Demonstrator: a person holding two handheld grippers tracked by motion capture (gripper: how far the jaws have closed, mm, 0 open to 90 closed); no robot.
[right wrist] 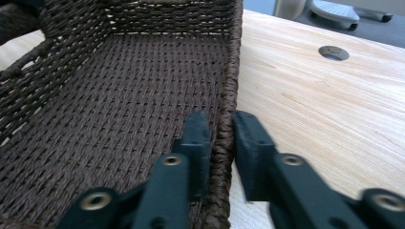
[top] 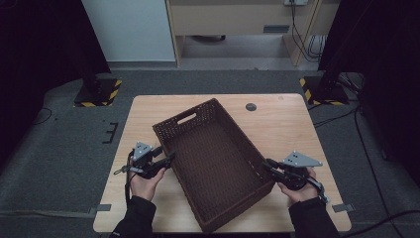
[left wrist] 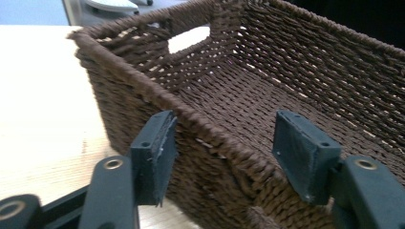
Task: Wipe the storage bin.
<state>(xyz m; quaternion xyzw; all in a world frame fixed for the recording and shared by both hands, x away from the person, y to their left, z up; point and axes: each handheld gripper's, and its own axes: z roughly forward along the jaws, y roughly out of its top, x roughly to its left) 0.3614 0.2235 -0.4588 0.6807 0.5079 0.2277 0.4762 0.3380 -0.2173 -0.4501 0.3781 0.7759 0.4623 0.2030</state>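
Woven brown basket (top: 213,163), near corner cut off; right gripper (right wrist: 220,138) clenched its rim, left gripper (left wrist: 222,152) straddled the wall, released.

From above, I see the bench (top: 287,129) evenly lit by soft overhead light, while the room's left and right edges fall into near black. Shadows are faint, and the whole high view is soft and slightly grainy. In the left gripper view, the bench surface at the left is washed out almost to white, and light shines through the handle slot of the basket (left wrist: 267,76); the far weave blurs. In the right gripper view, the near jaws are smeared and out of focus, the wood grain beside them is bright, and the basket floor looks dim.
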